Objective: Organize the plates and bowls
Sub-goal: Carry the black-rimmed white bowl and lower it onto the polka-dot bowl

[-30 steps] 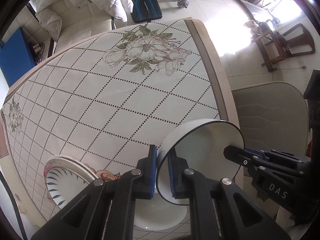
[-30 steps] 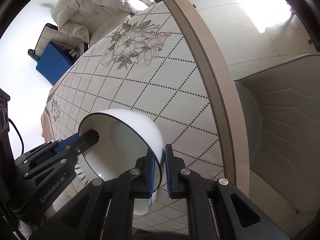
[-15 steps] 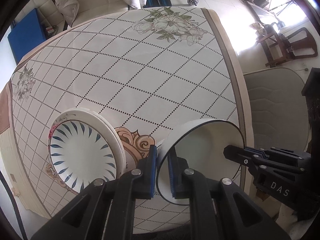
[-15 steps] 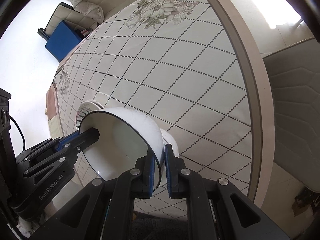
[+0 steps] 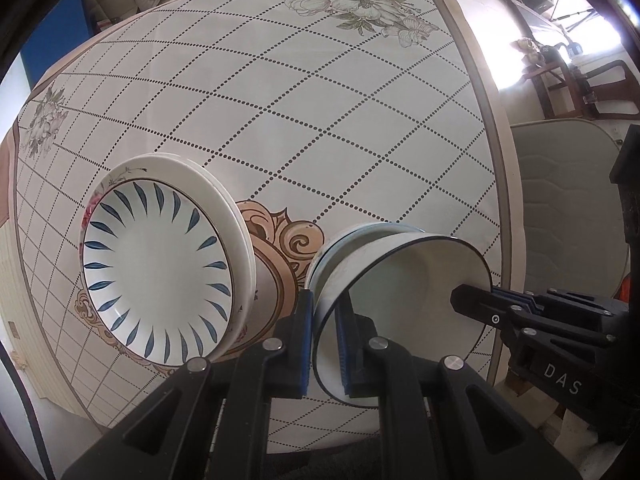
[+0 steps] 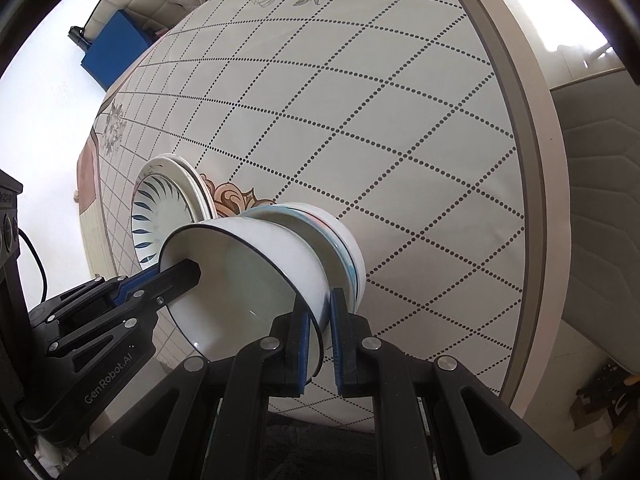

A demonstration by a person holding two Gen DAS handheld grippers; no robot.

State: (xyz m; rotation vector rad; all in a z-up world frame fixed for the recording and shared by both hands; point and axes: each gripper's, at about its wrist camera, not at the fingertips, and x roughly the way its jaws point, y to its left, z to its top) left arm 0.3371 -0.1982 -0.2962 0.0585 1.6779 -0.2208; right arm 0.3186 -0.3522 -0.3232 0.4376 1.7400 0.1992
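Note:
A white bowl with a dark rim [image 5: 404,312] [image 6: 256,276] is held by both grippers. My left gripper [image 5: 325,340] is shut on its left rim; my right gripper [image 6: 322,344] is shut on its right rim. The right gripper also shows in the left wrist view [image 5: 476,304], and the left gripper in the right wrist view [image 6: 176,280]. The bowl rests in a stack of bowls [image 5: 356,236] [image 6: 344,240] on the table. A stack of plates [image 5: 156,268] [image 6: 168,208], the top one with blue leaf marks, lies to the left.
The round table [image 5: 320,100] [image 6: 360,100] has a checked cloth with flower prints. A padded chair [image 5: 560,200] [image 6: 600,200] stands by its right edge. A blue case [image 6: 116,48] and white cushions lie beyond the far side.
Both grippers have pulled back and up over the table with the bowl; the plate stack and the bowl stack under the held bowl have come fully into view.

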